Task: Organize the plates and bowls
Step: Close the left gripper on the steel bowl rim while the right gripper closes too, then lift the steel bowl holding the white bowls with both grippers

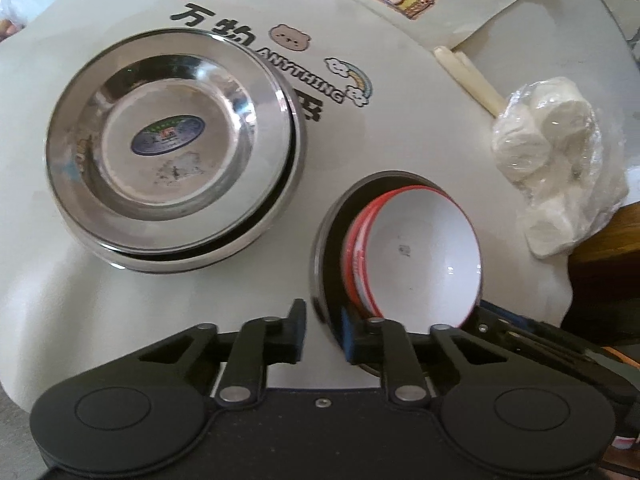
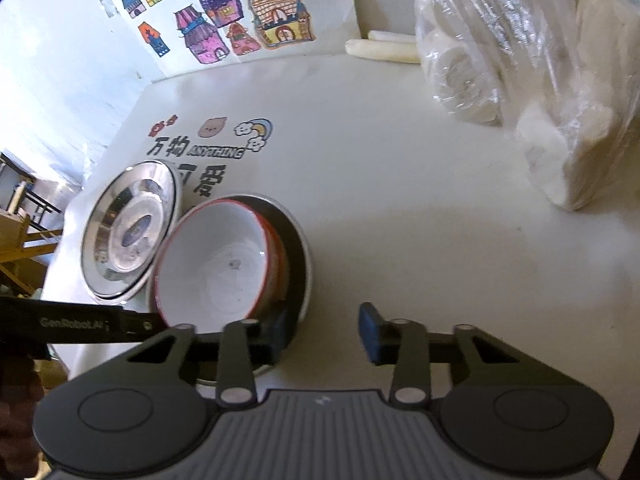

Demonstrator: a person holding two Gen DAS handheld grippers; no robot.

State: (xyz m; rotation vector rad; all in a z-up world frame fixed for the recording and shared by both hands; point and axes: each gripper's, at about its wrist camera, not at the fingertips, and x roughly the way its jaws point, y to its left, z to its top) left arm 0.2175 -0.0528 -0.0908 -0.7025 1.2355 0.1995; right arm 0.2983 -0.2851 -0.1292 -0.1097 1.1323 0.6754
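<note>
Left gripper (image 1: 323,330): clamped on steel bowl (image 1: 320,240) rim, twelve o'clock. Right gripper (image 2: 323,330): straddling opposite rim, grip uncertain; red-rimmed bowls (image 2: 218,264) nested inside.

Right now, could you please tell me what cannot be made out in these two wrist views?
Count of nested red-rimmed bowls: both views, the top bowl covers them.
Near rim of steel bowl: hidden behind left gripper and right gripper.
Whether left gripper pads press that rim: left view, unclear.
Sticker text on steel plate: blurred.
</note>
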